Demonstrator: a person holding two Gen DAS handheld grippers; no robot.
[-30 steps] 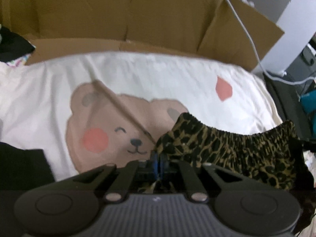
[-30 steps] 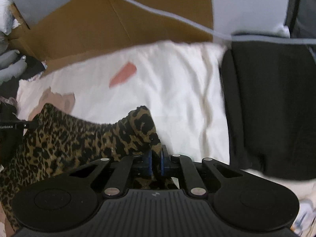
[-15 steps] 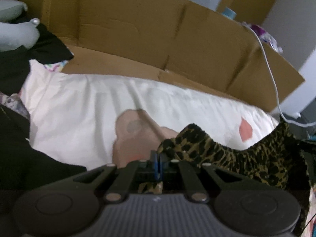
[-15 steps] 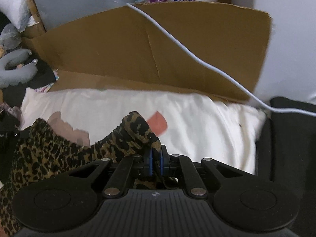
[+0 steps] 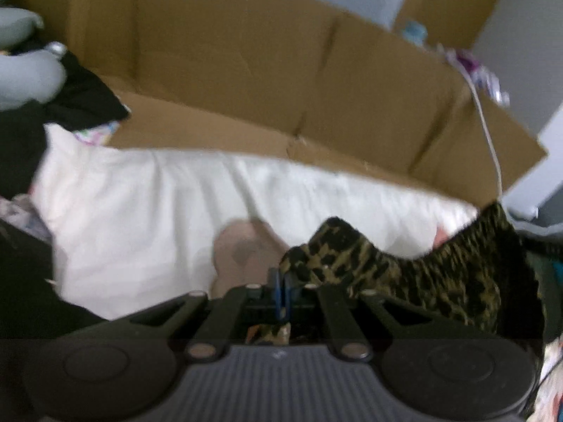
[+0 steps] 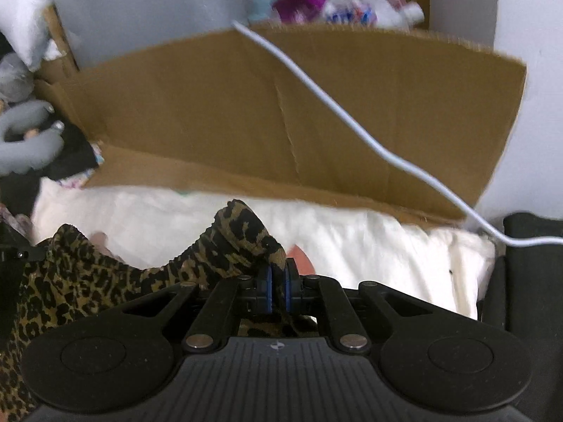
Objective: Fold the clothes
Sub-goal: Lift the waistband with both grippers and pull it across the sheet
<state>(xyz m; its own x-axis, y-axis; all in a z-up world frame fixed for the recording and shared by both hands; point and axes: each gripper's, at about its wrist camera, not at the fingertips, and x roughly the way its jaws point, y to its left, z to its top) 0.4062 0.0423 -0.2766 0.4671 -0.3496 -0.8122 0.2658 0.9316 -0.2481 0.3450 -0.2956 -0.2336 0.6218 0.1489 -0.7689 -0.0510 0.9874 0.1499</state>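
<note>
A cardboard sheet stood behind the white bedding. A white cable crossed its front. A grey plush toy lay left of the cardboard; a plastic bag sat behind it.

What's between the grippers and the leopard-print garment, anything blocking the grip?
Nothing visible. The left gripper and right gripper are each shut directly on an end of the leopard-print garment, which hangs between them above the white bear-print cloth.
</note>
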